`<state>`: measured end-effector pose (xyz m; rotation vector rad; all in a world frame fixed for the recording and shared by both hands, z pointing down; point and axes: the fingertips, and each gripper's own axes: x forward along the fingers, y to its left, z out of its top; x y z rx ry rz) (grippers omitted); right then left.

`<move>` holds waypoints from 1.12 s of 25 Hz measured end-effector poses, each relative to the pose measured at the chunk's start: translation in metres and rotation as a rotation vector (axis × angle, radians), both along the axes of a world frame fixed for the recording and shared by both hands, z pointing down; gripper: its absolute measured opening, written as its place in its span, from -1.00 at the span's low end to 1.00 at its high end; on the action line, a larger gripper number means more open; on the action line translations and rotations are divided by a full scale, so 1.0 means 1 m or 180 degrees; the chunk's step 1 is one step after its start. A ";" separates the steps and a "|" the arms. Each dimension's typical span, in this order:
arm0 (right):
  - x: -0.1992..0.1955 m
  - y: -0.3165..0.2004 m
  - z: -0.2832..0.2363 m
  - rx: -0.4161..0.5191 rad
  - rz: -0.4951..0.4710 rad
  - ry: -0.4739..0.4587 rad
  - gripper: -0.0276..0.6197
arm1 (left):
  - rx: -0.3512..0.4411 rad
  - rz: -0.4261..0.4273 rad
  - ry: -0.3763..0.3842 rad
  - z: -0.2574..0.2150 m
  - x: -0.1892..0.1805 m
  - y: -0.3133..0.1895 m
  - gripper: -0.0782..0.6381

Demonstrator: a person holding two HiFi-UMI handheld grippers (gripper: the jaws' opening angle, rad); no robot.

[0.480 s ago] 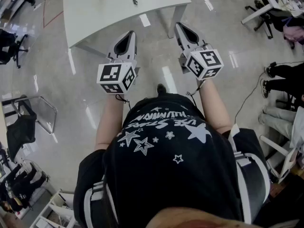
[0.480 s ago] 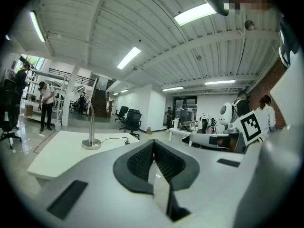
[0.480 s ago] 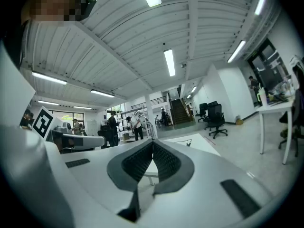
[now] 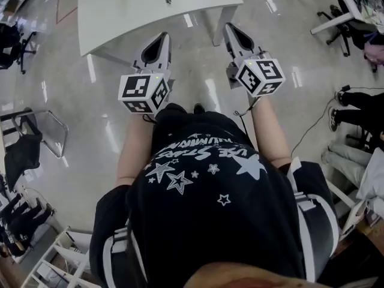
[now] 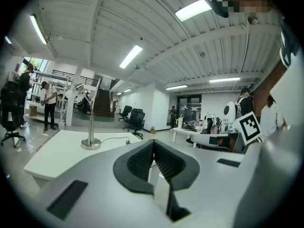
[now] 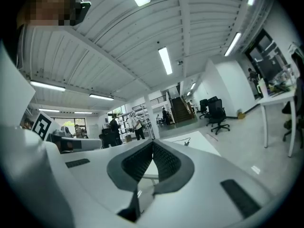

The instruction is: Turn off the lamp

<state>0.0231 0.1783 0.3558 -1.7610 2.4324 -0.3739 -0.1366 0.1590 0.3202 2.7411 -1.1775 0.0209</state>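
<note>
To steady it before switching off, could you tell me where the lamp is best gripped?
Take the lamp by its thin upright pole, just above the round flat base, coming level from the table's near side: the pole fits between jaws, the base looks too wide.

We have open floor [image 4: 198, 71] ahead of us up to the bench [image 4: 120, 23]. Its near half lies bare. The lamp [image 5: 90, 127] stands farther back, a thin cable [image 5: 114, 139] beside it. Office chairs [image 4: 336, 17] stand well off to the sides.
</note>
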 end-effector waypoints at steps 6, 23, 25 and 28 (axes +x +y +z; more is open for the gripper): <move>0.002 -0.016 0.013 -0.0098 0.0006 -0.0013 -0.90 | -0.0096 -0.0002 0.0011 0.013 0.003 -0.015 -0.75; 0.021 -0.125 0.013 -0.0163 0.0202 0.0162 -0.90 | -0.0021 0.0161 0.0102 0.018 0.022 -0.136 -0.75; 0.016 -0.149 0.008 -0.0158 0.0206 0.0198 -0.90 | -0.0007 0.0142 0.0120 0.014 0.017 -0.160 -0.75; 0.008 -0.184 -0.001 -0.0136 0.0218 0.0216 -0.90 | -0.0009 0.0181 0.0112 0.010 0.012 -0.190 -0.75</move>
